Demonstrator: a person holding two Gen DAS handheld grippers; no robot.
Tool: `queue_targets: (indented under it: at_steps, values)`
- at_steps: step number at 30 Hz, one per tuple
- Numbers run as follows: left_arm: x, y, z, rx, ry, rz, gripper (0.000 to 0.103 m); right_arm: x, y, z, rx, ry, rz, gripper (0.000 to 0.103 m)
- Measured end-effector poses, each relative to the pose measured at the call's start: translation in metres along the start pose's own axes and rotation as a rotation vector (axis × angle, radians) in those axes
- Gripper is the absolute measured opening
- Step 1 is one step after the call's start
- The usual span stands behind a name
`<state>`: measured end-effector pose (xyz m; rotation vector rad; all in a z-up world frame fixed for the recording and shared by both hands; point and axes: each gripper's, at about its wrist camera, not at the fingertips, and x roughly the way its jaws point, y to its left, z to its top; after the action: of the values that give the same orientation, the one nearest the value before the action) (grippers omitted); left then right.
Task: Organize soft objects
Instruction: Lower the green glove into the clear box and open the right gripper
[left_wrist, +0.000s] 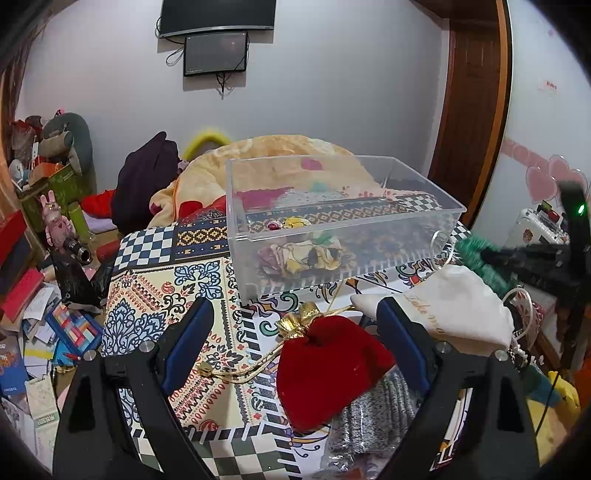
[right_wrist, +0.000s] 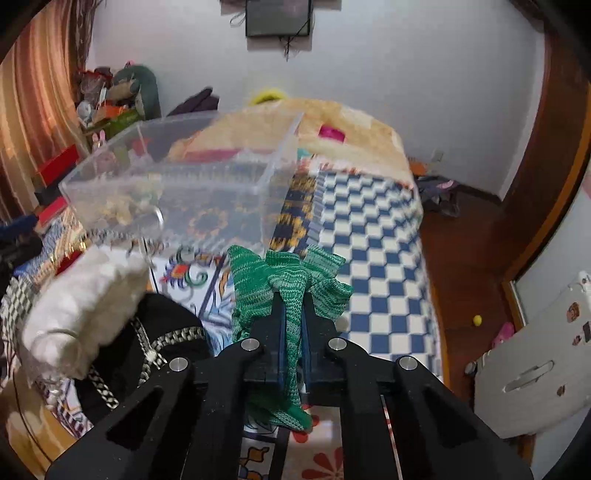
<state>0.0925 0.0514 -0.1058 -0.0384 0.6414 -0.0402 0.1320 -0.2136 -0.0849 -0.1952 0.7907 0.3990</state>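
Observation:
A clear plastic box (left_wrist: 406, 225) stands on the patterned tablecloth (left_wrist: 155, 288) and holds a crumpled floral cloth (left_wrist: 306, 254). My left gripper (left_wrist: 295, 325) is open, its blue fingers on either side of a red velvet pouch (left_wrist: 328, 369) with a gold tie. A white pouch (left_wrist: 458, 306) lies to its right. My right gripper (right_wrist: 291, 295) is shut on a green knitted cloth (right_wrist: 288, 273), held above the table near the box's (right_wrist: 177, 173) front corner. The green cloth (left_wrist: 476, 258) and right gripper also show in the left wrist view.
A grey knitted item (left_wrist: 373, 417) lies under the red pouch. A black bag with a checked strap (right_wrist: 162, 332) and the white pouch (right_wrist: 81, 295) sit left of the right gripper. A beige blanket (left_wrist: 280, 155) lies behind the box. Clutter covers the floor (left_wrist: 44, 332) at left.

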Motion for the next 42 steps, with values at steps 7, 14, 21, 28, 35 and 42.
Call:
queue_targets:
  at_steps: [7,14,21,28,35,42]
  values:
    - [-0.003,0.002,0.002,-0.005,-0.017,-0.001,0.091,-0.041,-0.001,0.036,0.019,-0.178,0.0,0.006]
    - [0.001,0.009,0.004,-0.027,-0.018,-0.004,0.091,-0.032,0.023,0.092,-0.01,-0.264,0.043,0.006]
    - [0.008,0.011,-0.001,-0.026,0.004,-0.015,0.091,0.036,0.049,0.124,-0.021,-0.144,0.078,0.007]
    - [0.021,0.008,-0.01,-0.011,0.052,-0.041,0.091,0.06,0.057,0.103,-0.074,-0.013,0.051,0.03]
    - [0.031,0.003,-0.022,-0.026,0.106,-0.074,0.091,0.003,0.054,0.079,-0.134,-0.111,0.072,0.064]
    - [0.035,0.004,-0.032,-0.067,0.147,-0.108,0.079,-0.037,0.064,0.044,-0.158,-0.156,0.163,0.083]
